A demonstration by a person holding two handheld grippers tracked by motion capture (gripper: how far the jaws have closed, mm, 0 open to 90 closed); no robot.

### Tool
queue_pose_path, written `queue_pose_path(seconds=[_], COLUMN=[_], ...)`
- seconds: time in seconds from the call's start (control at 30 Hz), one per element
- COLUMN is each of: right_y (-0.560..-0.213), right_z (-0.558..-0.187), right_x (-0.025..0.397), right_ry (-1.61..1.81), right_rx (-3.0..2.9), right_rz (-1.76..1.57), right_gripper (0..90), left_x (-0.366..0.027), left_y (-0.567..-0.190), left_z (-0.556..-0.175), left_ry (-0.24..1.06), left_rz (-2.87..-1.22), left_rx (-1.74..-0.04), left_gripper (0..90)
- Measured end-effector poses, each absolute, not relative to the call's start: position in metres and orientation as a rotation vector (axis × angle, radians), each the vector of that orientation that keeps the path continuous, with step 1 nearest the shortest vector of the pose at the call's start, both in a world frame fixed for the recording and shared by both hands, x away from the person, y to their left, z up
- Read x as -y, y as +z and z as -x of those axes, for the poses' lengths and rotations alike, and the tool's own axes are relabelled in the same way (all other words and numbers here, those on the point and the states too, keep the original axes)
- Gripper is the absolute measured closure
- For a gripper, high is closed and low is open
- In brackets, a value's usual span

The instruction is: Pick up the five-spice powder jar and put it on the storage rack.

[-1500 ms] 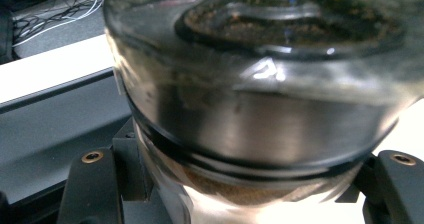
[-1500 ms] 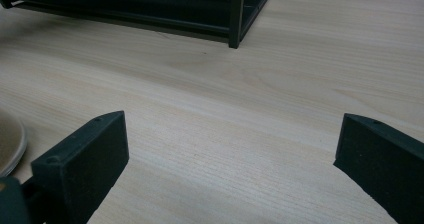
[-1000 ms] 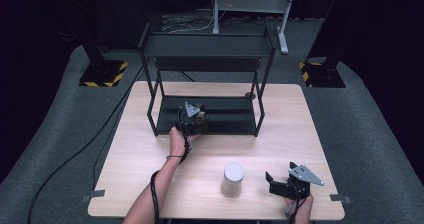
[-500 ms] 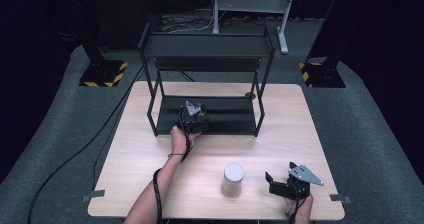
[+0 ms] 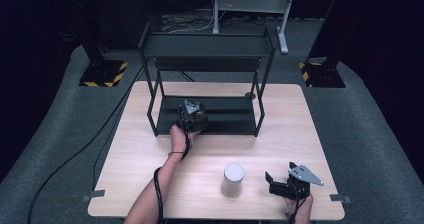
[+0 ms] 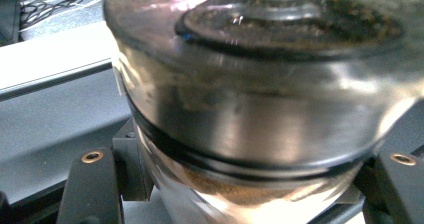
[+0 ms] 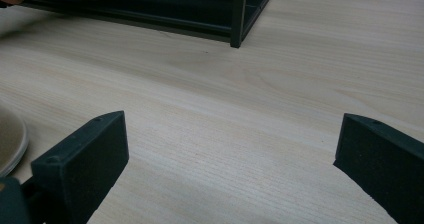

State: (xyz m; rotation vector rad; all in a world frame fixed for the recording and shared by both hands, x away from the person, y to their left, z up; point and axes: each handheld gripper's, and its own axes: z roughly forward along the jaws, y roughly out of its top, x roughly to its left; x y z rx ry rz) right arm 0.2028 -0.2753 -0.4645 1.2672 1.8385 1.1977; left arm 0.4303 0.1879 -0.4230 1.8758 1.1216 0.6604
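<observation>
My left gripper (image 5: 193, 115) reaches over the lower shelf (image 5: 230, 115) of a black two-level rack and is shut on a glass jar (image 6: 260, 109). The jar has a clear lid and brown powder at its bottom; it sits tight between the two black jaws. In the high view only a brownish bit of the jar (image 5: 201, 116) shows beside the gripper. My right gripper (image 5: 271, 183) rests low over the table's front right, open, nothing between its jaws. In the right gripper view, bare wood lies between the fingertips of that gripper (image 7: 230, 149).
A pale cylindrical container (image 5: 233, 179) stands on the wooden table (image 5: 300, 129) at front centre, just left of the right gripper; its edge (image 7: 10, 139) shows in the right gripper view. The rack's upper shelf (image 5: 207, 45) overhangs the lower one. Cables trail off the left side.
</observation>
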Motion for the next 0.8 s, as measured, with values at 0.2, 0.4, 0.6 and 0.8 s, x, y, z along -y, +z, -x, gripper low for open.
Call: queue_pose_path(seconds=[0.2, 0.4, 0.6, 0.8], right_y=[-0.464, -0.464, -0.465, -0.465], right_z=[-0.203, -0.203, -0.203, -0.203], right_x=[0.276, 0.276, 0.276, 0.275], right_ry=[1.199, 1.2, 1.202, 1.199], right_rx=[-1.839, -1.84, -1.837, -1.836], right_rz=[-1.268, -1.27, -1.268, -1.269], right_gripper=[0.0, 0.0, 0.0, 0.0], left_x=[-0.185, -0.185, -0.189, -0.19], left_y=[-0.423, -0.427, -0.431, -0.437], left_z=[-0.435, -0.437, -0.438, -0.436], left_ry=[0.653, 0.651, 0.631, 0.63], left_rz=[-1.884, -1.877, -1.854, -1.822], left_rx=[-1.123, -1.14, -1.148, -1.146], left_gripper=[31.3, 31.3, 31.3, 31.1])
